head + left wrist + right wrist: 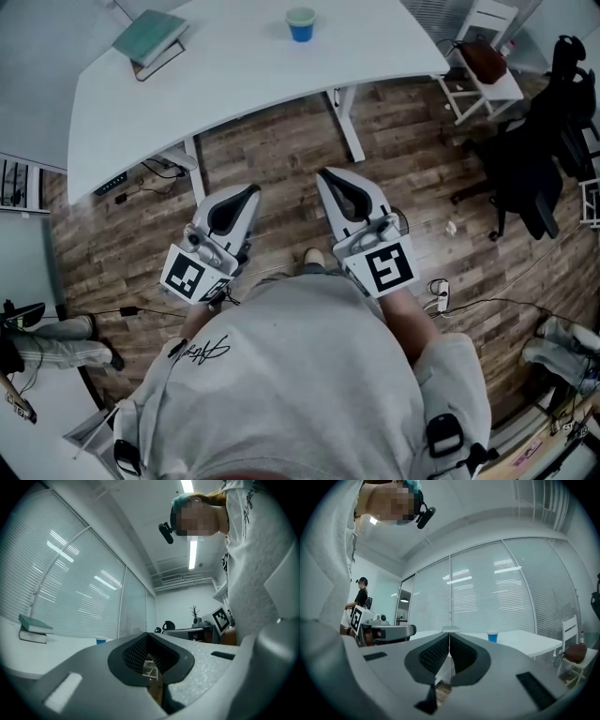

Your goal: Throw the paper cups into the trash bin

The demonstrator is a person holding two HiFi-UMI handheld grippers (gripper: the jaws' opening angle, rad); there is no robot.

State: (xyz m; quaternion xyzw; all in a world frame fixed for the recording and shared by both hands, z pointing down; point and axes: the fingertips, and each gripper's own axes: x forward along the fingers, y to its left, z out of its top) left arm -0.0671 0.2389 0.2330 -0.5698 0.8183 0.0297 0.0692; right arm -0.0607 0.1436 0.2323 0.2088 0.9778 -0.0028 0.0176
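Note:
A blue paper cup (300, 23) stands on the far side of the white table (234, 84), well ahead of both grippers. It appears small in the left gripper view as the cup (101, 640) and in the right gripper view as the cup (492, 636). My left gripper (251, 190) and right gripper (323, 172) are held side by side over the wooden floor, short of the table's near edge. Both are shut with nothing between the jaws, as the left gripper (148, 634) and right gripper (449, 634) views show. No trash bin is in view.
A stack of books (150, 37) lies on the table's left part. A white chair with a brown bag (483, 61) and a black office chair (530, 169) stand at the right. Cables and a power strip (439, 295) lie on the floor. Another person's legs (56, 342) show at the left.

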